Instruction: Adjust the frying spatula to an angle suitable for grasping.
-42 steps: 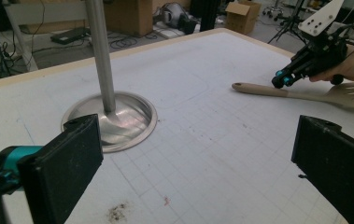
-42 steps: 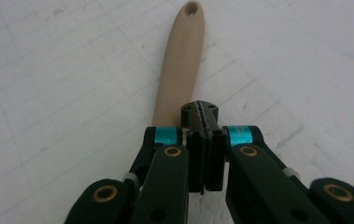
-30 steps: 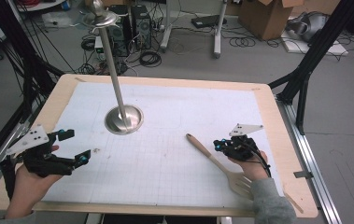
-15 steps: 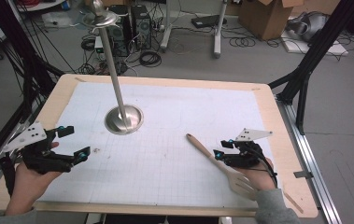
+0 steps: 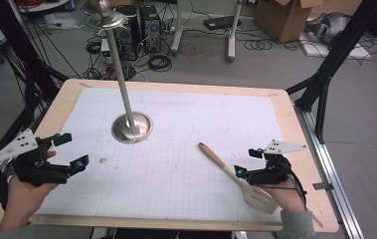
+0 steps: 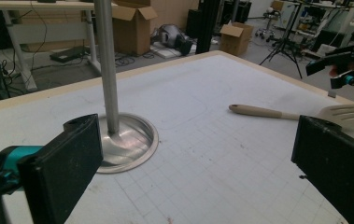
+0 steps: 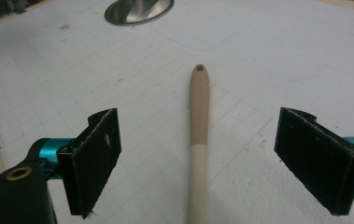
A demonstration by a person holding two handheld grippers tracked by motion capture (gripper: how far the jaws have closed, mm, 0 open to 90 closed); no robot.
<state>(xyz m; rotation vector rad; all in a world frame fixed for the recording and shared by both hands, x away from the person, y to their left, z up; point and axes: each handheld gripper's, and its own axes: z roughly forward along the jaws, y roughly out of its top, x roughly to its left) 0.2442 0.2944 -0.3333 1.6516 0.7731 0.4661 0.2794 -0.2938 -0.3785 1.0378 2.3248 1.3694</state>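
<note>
Spatula (image 5: pixel 235 174) lies flat on the gridded mat (image 5: pixel 191 149), slotted blade by the right gripper (image 5: pixel 249 162), whose jaws have just been opening and touch nothing; left gripper (image 5: pixel 71 151) gapes empty near the mat's left edge. Left gripper view: wide jaws frame the steel stand (image 6: pixel 123 140). Right gripper view: handle (image 7: pixel 199 121) lies untouched between spread pads.

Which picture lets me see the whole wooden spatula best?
The high view: the spatula lies whole on the white mat, from handle tip to slotted blade. The left gripper view shows it farther off, its blade partly hidden behind a finger. The right gripper view shows just its handle.
</note>
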